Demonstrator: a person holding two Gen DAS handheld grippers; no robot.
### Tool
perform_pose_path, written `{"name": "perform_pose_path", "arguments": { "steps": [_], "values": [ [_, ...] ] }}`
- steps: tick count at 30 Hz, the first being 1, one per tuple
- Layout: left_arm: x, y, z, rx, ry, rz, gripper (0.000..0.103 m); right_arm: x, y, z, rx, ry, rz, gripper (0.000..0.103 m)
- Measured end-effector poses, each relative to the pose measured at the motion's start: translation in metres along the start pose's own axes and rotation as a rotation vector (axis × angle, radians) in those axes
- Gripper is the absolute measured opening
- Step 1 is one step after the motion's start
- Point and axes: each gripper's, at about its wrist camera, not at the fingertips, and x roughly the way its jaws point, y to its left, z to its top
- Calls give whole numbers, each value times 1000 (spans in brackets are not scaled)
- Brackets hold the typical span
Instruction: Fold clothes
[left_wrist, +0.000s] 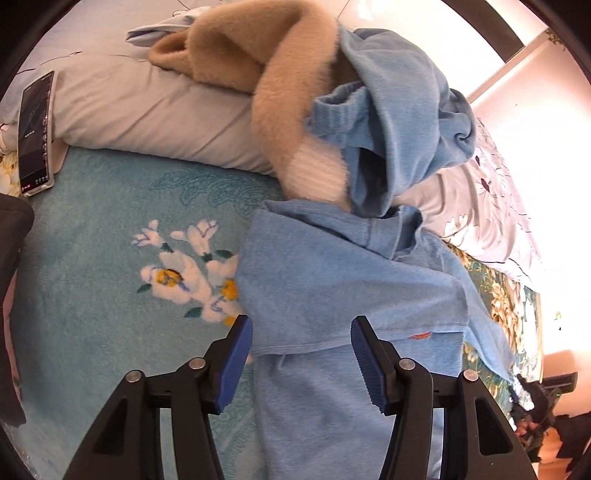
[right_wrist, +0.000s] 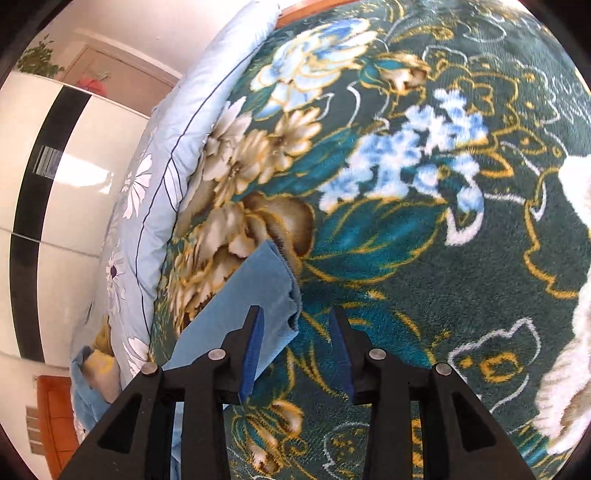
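Observation:
A light blue garment (left_wrist: 332, 280) lies partly folded on the teal blanket (left_wrist: 92, 258), one layer doubled over another. My left gripper (left_wrist: 301, 325) hovers above its near fold, open, with its blue pads apart and nothing pinched. In the right wrist view a corner of the light blue garment (right_wrist: 255, 291) rests on the dark green floral blanket (right_wrist: 406, 258). My right gripper (right_wrist: 296, 314) stands open over that corner. The cloth's frayed edge lies under the gap, close to the left finger (right_wrist: 255, 332), and the pads do not press on it.
A tan fluffy garment (left_wrist: 258, 62) and another blue garment (left_wrist: 399, 99) are piled on a grey pillow (left_wrist: 147, 110). A phone (left_wrist: 35, 133) lies at the left. A pale floral quilt (right_wrist: 147, 206) borders the bed; a white wardrobe (right_wrist: 74, 184) stands beyond. White fluffy fabric (right_wrist: 572, 332) lies right.

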Motion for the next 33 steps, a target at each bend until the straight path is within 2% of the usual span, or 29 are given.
{"name": "perform_pose_path", "arguments": {
  "steps": [4,6,7,8,13,18,22,26,29,33],
  "values": [
    [7,-7,9,28,4,5,61,13,2,-3,23,-1,46,38],
    [4,-5,12,35,3,1,61,16,7,-5,16,-2,53,34],
    [2,-5,13,35,1,-3,61,16,10,-5,9,0,51,14],
    [2,-5,13,34,1,-7,61,17,13,-6,2,0,47,4],
    [9,2,12,7,-5,-15,61,-6,59,-7,-137,-46,51,3],
    [3,32,8,-69,-27,-51,61,-44,165,-30,-412,-70,185,3],
    [-1,56,3,-128,-39,-80,61,-56,260,-77,-612,-36,334,3],
    [-7,79,-2,-183,-65,-116,61,-50,340,-144,-783,30,450,3],
    [-14,94,-2,-215,-87,-141,61,-38,378,-200,-888,94,496,3],
    [-16,111,-2,-257,-105,-164,63,-8,404,-280,-1003,215,522,3]
  ]
}}
